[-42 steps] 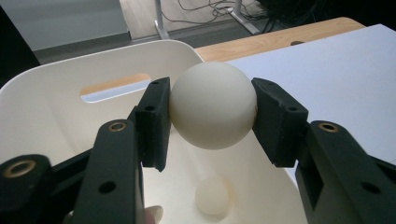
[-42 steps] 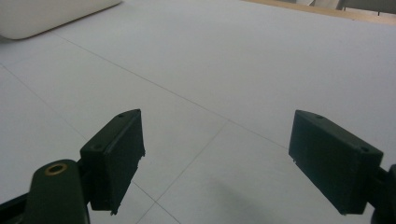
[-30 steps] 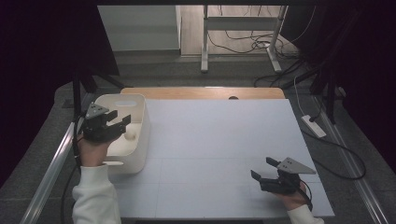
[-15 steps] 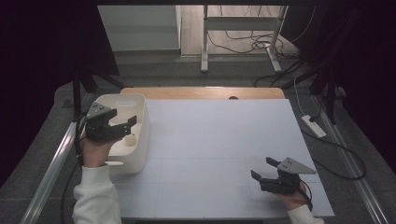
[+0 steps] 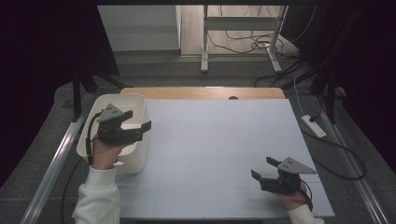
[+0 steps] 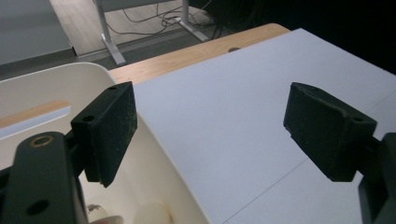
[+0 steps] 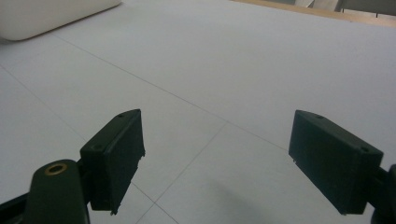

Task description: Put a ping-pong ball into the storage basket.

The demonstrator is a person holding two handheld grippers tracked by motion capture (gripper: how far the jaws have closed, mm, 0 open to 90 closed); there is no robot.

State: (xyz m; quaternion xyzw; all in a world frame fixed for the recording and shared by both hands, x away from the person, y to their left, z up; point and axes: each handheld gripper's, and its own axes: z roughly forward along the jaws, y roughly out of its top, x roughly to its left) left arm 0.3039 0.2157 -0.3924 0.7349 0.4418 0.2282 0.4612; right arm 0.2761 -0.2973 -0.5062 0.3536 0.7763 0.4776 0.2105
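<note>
The rectangular white plastic bin (image 5: 136, 163) at the worktop's (image 5: 219, 149) left edge (long axis front-to-back) held pale round objects (image 6: 152, 213); the left gripper (image 5: 145, 130), its jaws just opened and empty, hovered above it.

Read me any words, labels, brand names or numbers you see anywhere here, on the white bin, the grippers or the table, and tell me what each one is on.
No readable text anywhere.
White plastic bin: plain walls, no label.
Left gripper and right gripper: black, bare pads, no marking.
White table sheet: thin lines only, no writing.
Small pale round object inside the bin: has a dark speck, too small to read.
</note>
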